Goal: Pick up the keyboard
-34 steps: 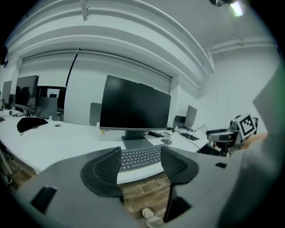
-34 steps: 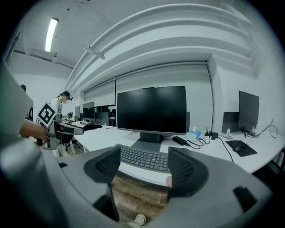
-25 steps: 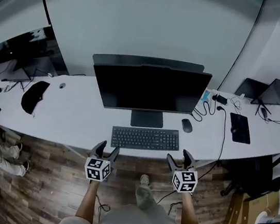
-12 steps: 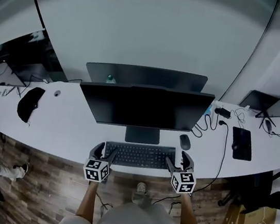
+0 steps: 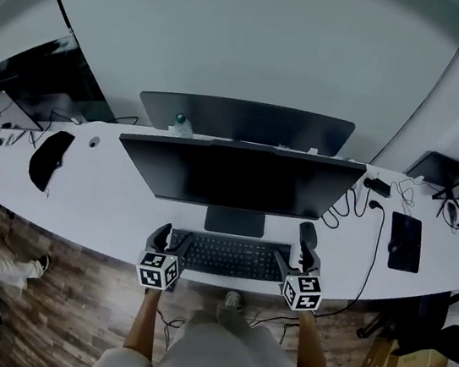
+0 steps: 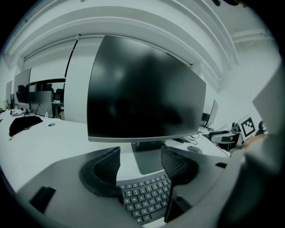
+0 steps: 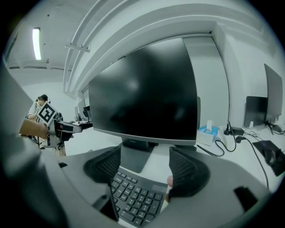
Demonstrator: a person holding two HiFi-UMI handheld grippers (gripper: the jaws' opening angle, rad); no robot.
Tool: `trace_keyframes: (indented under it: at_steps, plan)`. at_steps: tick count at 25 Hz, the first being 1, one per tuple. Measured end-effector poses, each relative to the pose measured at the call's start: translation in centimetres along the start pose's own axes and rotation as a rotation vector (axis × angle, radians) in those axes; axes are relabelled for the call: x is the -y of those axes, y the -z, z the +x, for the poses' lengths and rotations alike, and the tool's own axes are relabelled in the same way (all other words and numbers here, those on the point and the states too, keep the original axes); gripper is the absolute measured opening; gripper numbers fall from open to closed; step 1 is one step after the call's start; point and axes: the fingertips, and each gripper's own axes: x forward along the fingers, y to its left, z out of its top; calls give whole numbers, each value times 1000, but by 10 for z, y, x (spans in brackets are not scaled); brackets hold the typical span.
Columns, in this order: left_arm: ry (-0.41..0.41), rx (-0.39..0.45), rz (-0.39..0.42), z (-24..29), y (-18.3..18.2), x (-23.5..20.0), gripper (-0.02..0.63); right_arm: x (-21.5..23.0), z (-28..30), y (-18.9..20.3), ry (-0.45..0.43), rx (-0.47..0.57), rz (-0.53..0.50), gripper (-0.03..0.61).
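Observation:
A black keyboard [image 5: 227, 255] lies at the white desk's [image 5: 115, 204] front edge, before the monitor stand. In the head view my left gripper [image 5: 168, 236] is at its left end and my right gripper [image 5: 294, 255] at its right end, marker cubes toward me. The left gripper view has the jaws of my left gripper [image 6: 138, 156] standing wide apart above the keyboard [image 6: 143, 201], nothing pressed between them. My right gripper [image 7: 144, 159] is just as wide over the keyboard [image 7: 133, 197]. Whether either touches it I cannot tell.
A large dark monitor [image 5: 239, 176] stands just behind the keyboard, a second one [image 5: 247, 119] behind that. A mouse [image 5: 308, 233] lies by the right gripper. Cables [image 5: 350, 207], a black pad [image 5: 405, 241] and a laptop [image 5: 457, 176] lie to the right; a dark bag [image 5: 48, 158] lies left.
Both grippers have moved forward from in front of the desk's edge up to the keyboard's two ends. The view has closed in on the desk. The jaws look the same width.

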Motion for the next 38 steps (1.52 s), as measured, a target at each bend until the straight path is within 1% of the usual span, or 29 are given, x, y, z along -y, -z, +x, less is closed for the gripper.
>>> trace_keyframes:
  at_steps: [9,16,21,27,34,38]
  plan:
    - [1,-44,-17,9,15,-12,267,-2,13,18,2,-53,10,328]
    - [14,-95,-45,9,38,-25,267,-9,14,30,23,-87,27,328]
    - [12,-149,-85,10,65,-35,268,-14,12,46,34,-124,37,328]
    - [16,-205,-167,24,96,-46,285,-15,13,63,44,-158,47,328]
    - [2,-258,-183,46,115,-60,295,-15,14,70,48,-177,54,328]
    - [-15,-288,-214,59,129,-69,302,-13,14,70,50,-183,52,328]
